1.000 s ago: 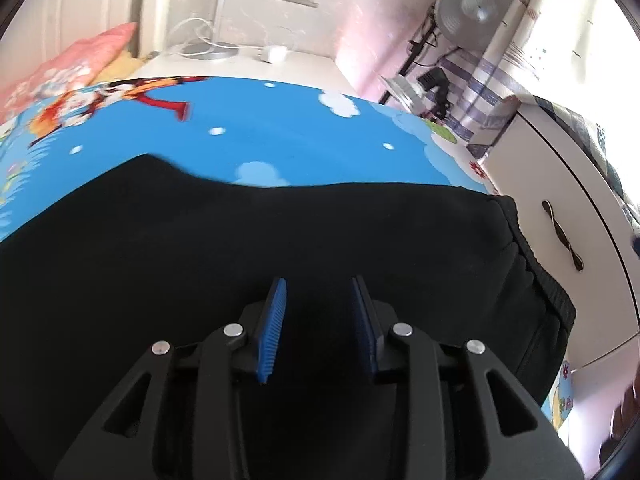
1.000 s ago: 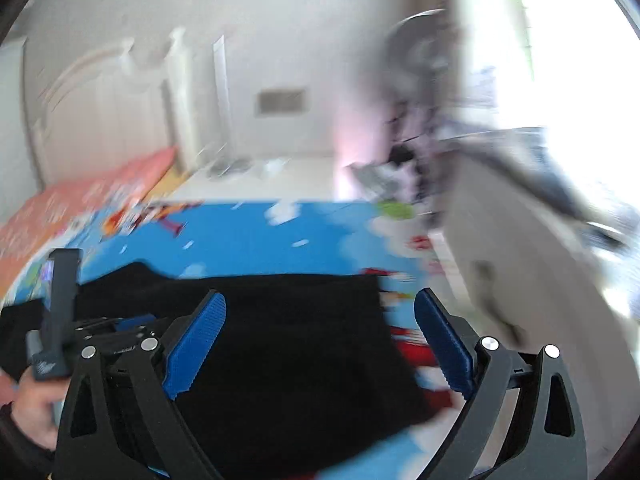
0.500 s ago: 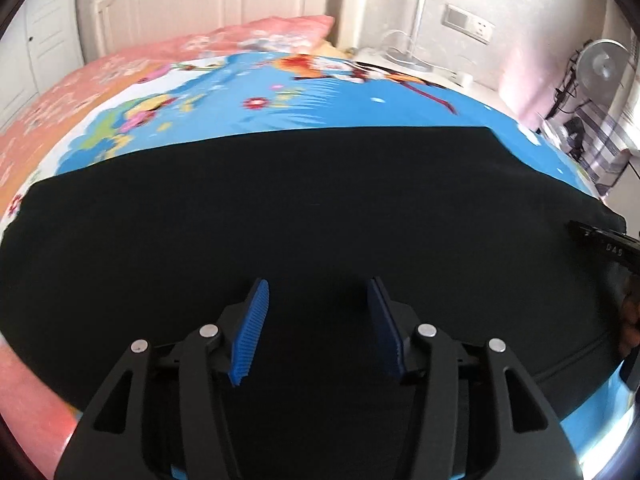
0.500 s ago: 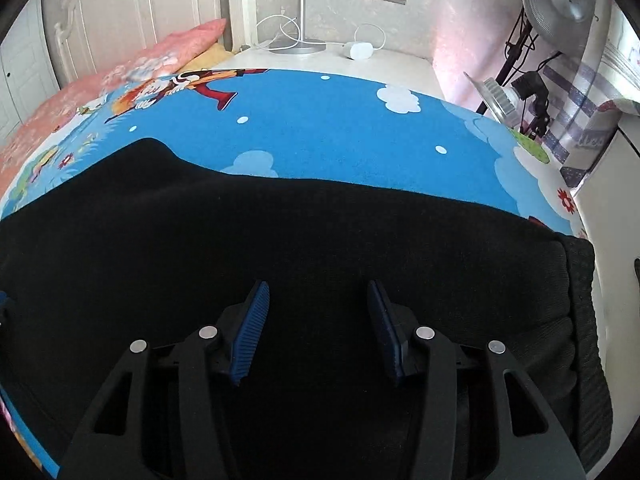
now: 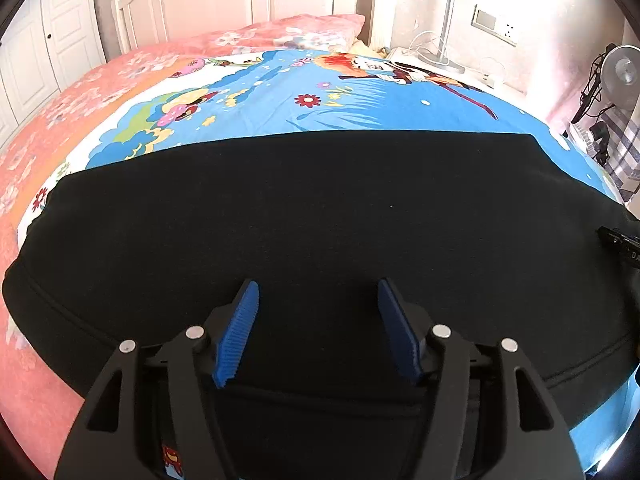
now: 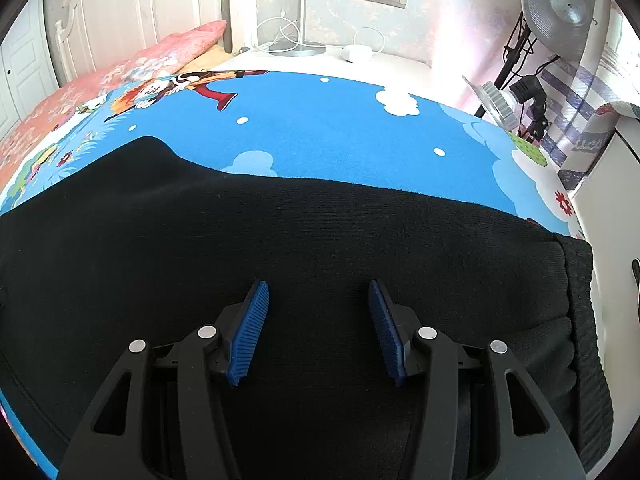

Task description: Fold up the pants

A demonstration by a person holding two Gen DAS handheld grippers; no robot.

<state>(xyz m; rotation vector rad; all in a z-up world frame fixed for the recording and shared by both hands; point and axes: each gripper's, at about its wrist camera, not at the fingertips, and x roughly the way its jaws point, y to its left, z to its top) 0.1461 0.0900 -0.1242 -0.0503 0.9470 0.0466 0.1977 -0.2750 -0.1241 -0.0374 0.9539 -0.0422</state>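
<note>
Black pants (image 5: 320,216) lie flat across a bed with a blue cartoon sheet (image 5: 360,100). My left gripper (image 5: 318,292) is open and empty, low over the near part of the pants. My right gripper (image 6: 318,290) is open and empty over the pants (image 6: 280,240) near their ribbed waistband (image 6: 580,320), which lies at the right. A bit of the right gripper's body (image 5: 624,246) shows at the right edge of the left wrist view.
A pink floral quilt and pillow (image 5: 80,92) lie at the left and back. A white nightstand with a lamp base and cables (image 6: 304,50) stands behind the bed. A fan (image 6: 564,4) and a white cabinet (image 6: 612,200) stand at the right.
Both grippers have swung to look over the pants; the left now looks further left, toward the pink quilt. The right gripper's jaws have narrowed from wide open; the left's have widened a little.
</note>
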